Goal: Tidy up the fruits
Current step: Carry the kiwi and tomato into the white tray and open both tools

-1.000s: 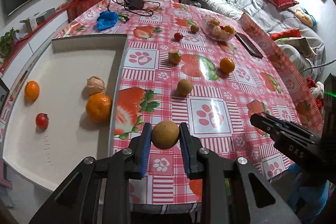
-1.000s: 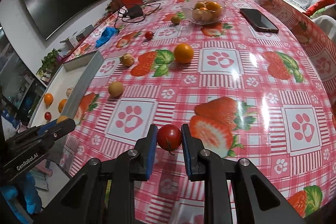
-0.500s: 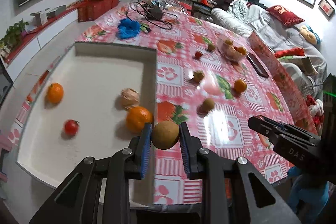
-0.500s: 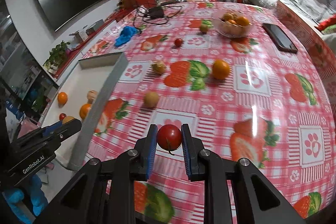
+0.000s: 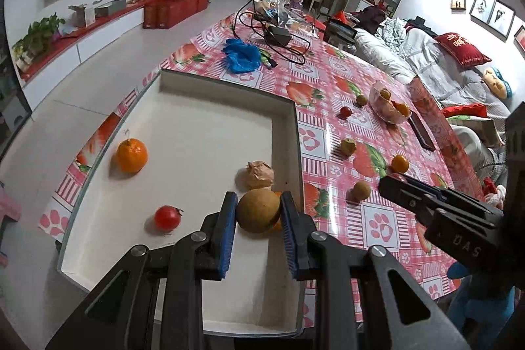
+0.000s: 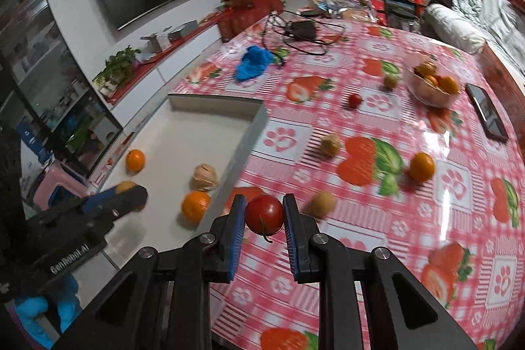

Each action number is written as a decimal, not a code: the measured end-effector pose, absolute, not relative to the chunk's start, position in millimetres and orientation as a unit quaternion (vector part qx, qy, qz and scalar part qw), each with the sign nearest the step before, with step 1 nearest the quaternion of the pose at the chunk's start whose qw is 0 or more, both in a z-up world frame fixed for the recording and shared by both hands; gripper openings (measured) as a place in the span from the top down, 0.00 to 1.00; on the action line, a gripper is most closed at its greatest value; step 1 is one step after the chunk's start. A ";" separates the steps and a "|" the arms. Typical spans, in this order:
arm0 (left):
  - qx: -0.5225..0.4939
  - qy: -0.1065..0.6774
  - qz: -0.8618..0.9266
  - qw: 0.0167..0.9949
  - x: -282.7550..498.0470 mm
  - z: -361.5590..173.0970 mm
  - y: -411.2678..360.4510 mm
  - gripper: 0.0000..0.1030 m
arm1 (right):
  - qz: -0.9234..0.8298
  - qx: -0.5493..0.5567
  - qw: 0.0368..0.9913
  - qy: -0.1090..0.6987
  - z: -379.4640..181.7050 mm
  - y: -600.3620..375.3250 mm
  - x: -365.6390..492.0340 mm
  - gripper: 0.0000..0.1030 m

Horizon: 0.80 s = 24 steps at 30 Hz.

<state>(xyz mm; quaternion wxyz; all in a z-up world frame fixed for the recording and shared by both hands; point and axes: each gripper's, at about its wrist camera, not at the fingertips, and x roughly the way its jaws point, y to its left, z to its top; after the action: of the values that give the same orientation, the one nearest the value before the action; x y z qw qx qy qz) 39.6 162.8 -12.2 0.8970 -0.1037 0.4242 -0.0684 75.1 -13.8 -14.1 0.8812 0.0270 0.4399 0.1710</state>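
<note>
My left gripper (image 5: 258,215), black with blue pads, pinches a tan-brown fruit (image 5: 258,210) over the white tray (image 5: 203,133); my right gripper (image 6: 264,214) clasps a red tomato (image 6: 264,213) above the desk (image 6: 426,202), pink-checked with strawberries and paw prints.

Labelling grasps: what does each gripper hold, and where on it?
Left gripper pinches a round tan-brown fruit across its middle. Right gripper pinches a red tomato by its opposite sides.

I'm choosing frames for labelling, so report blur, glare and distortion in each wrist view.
Left wrist view: sharp; fisheye bends the white tray rim; dark corners; the left claw and its brown fruit are crisp. Right wrist view: motion blur smears the tablecloth; glare streak near the phone; the held tomato stays sharp.
</note>
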 end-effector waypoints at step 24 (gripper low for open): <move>-0.085 0.446 -0.008 0.891 89.1 -34.9 215.6 0.72 | 0.234 0.008 0.851 0.470 -32.8 74.8 146.2 0.77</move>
<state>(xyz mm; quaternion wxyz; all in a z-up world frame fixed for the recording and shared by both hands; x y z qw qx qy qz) 89.1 215.6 -34.9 0.8909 -0.0855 0.4461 -0.0080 146.2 74.8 -32.8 0.8508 0.0076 0.4702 0.2344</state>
